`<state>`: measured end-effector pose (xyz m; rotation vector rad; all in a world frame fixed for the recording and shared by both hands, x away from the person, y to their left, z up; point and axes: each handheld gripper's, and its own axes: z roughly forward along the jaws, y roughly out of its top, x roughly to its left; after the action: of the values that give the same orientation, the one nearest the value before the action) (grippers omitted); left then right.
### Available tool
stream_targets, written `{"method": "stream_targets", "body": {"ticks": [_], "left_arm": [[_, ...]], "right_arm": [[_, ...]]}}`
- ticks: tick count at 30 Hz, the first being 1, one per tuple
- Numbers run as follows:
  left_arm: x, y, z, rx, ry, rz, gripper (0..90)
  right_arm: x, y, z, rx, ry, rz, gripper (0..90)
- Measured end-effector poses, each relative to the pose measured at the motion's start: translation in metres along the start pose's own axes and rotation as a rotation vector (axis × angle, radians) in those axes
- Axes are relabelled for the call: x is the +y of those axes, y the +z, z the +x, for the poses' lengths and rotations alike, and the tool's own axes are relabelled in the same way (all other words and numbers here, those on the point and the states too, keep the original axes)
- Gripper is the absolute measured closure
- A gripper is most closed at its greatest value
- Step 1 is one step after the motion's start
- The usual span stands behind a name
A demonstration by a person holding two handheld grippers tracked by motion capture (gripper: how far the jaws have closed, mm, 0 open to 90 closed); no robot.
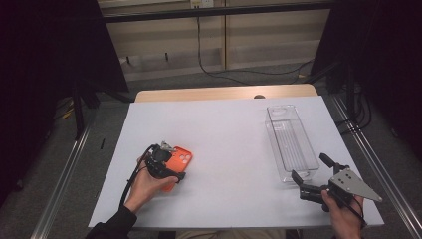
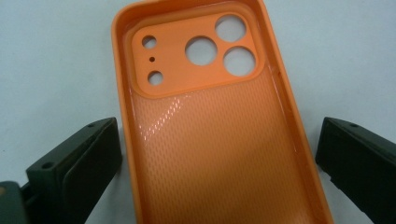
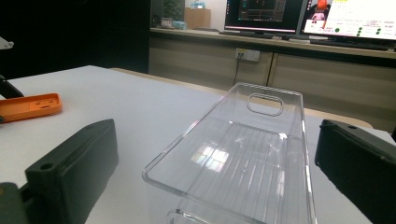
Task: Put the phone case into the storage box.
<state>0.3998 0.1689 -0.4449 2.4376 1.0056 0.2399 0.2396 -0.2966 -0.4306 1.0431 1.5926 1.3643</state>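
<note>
left claw (image 2: 219, 154) open astride orange phone case (image 2: 210, 121)

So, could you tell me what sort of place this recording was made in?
Probably a lab or office set up for recording: a white-topped table boxed in by dark curtains, lit monitors on a counter behind, and cables trailing from a wall socket.
</note>
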Motion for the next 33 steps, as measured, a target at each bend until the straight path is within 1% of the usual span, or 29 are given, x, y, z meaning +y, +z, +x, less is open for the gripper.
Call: {"method": "stream_targets", "body": {"ticks": [1,3,5,7,9,10,13,15,16,17,19,21,26,29,30,31,33], "left_arm": [[0.0,0.0,-0.001,0.008,-0.008,-0.004,0.5],[0.0,-0.001,0.0,0.012,0.0,0.001,2.5],[0.001,-0.002,0.0,0.015,-0.003,0.006,4.1],[0.001,-0.002,0.0,0.011,-0.013,0.006,7.1],[0.001,-0.004,0.0,0.018,-0.011,-0.001,11.7],[0.001,-0.004,0.0,0.015,-0.011,-0.003,12.5],[0.001,-0.004,0.0,0.011,-0.012,0.001,13.2],[0.001,-0.005,0.0,0.011,-0.015,-0.007,13.5],[0.0,-0.005,0.0,0.013,-0.004,-0.008,13.6],[0.0,-0.006,0.001,0.008,-0.009,-0.009,13.7],[0.0,-0.006,0.0,0.012,-0.002,-0.009,13.9],[0.0,-0.007,0.0,0.009,-0.01,-0.009,14.0],[0.0,-0.007,0.0,0.007,-0.013,-0.019,14.1],[-0.001,-0.009,0.002,0.003,-0.007,-0.015,14.1],[-0.001,-0.009,0.002,-0.004,-0.012,-0.019,14.2],[-0.001,-0.009,0.002,-0.002,-0.024,-0.028,14.1],[-0.001,-0.011,0.002,-0.005,-0.032,-0.042,14.1]], "right_arm": [[0.0,0.0,0.0,0.0,0.0,0.001,0.0],[0.0,0.0,0.0,0.0,0.001,0.001,0.0],[0.0,0.0,0.0,0.003,-0.001,-0.002,0.0],[0.0,0.0,0.0,0.003,0.0,0.0,0.0],[0.0,0.0,0.0,0.002,0.001,0.002,0.0],[0.0,0.0,0.0,0.0,0.001,0.004,0.0],[0.0,0.0,0.0,0.001,-0.003,0.002,0.0],[0.0,0.0,0.0,0.001,-0.003,0.002,0.0],[0.0,0.0,0.0,0.0,-0.002,0.004,0.0],[0.0,0.0,0.0,0.0,0.0,0.004,0.0],[0.0,0.0,0.0,0.001,0.0,0.004,0.0],[0.0,0.0,0.0,0.001,-0.001,0.004,0.0],[0.0,0.0,0.0,0.003,-0.001,0.003,0.0],[0.0,0.0,0.0,0.002,0.0,0.004,0.0],[0.0,0.0,0.0,0.001,-0.001,0.004,0.0],[0.0,0.0,0.0,0.002,-0.001,0.004,0.0],[0.0,0.0,0.0,0.002,-0.002,0.004,0.0]]}}
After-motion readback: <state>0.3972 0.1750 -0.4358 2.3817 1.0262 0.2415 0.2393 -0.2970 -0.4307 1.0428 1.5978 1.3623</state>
